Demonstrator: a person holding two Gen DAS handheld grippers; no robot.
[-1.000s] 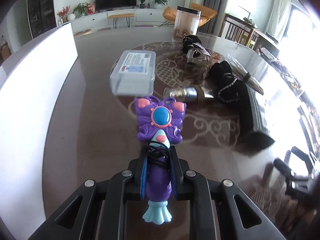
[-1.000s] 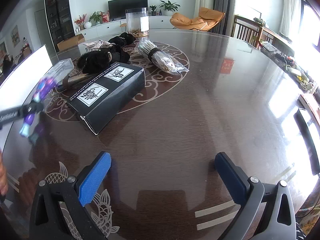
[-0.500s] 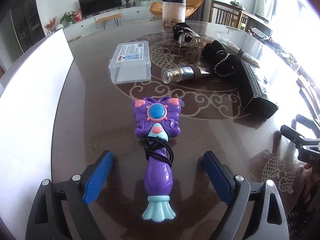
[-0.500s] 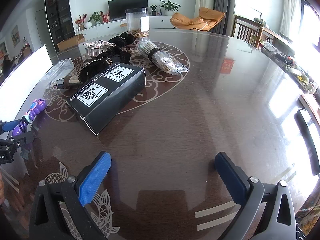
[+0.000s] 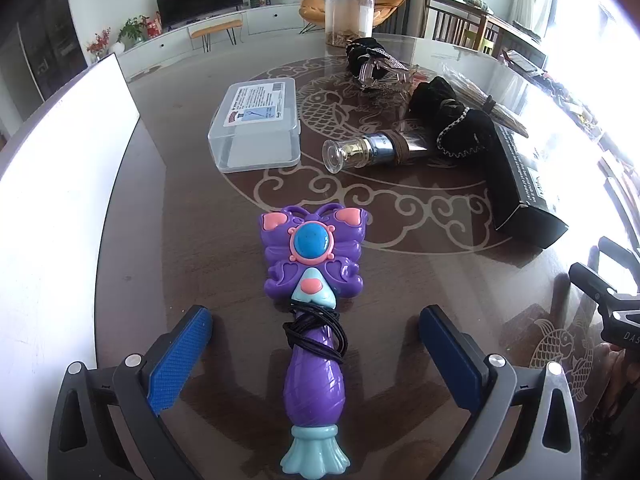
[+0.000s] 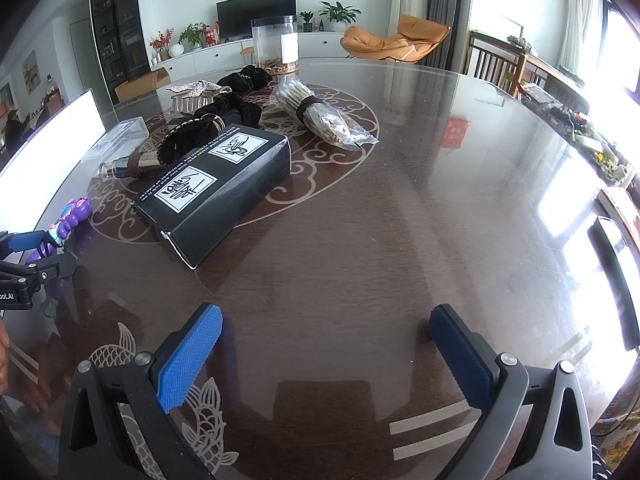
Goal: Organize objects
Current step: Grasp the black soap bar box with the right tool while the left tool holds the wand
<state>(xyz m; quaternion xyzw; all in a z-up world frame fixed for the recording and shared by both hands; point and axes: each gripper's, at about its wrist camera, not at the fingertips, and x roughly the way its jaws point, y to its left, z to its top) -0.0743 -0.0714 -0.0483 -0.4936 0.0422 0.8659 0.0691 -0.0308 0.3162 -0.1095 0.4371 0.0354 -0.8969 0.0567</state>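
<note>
A purple butterfly wand toy (image 5: pixel 314 300) with a black cord wound round its handle lies flat on the dark table (image 5: pixel 192 240). My left gripper (image 5: pixel 315 318) straddles the handle. Its jaws are opening, and the blue pads (image 5: pixel 180 356) stand well clear of the toy on both sides. In the right wrist view the toy (image 6: pixel 74 212) and the left gripper (image 6: pixel 32 252) show at the far left edge. My right gripper (image 6: pixel 326 320) hovers open over bare table with nothing between its fingers.
Beyond the toy lie a clear plastic box (image 5: pixel 256 124), a small bottle on its side (image 5: pixel 368 152), black fabric pieces (image 5: pixel 452 116) and a long black carton (image 6: pixel 216 184). A bag of sticks (image 6: pixel 320 116) and a clear jar (image 6: pixel 276 46) sit farther back. A white board (image 5: pixel 60 200) stands at left.
The left gripper was shut on the toy's handle and held it above the table. The toy now lies on the table and the jaws have spread wide. The right gripper has not moved.
</note>
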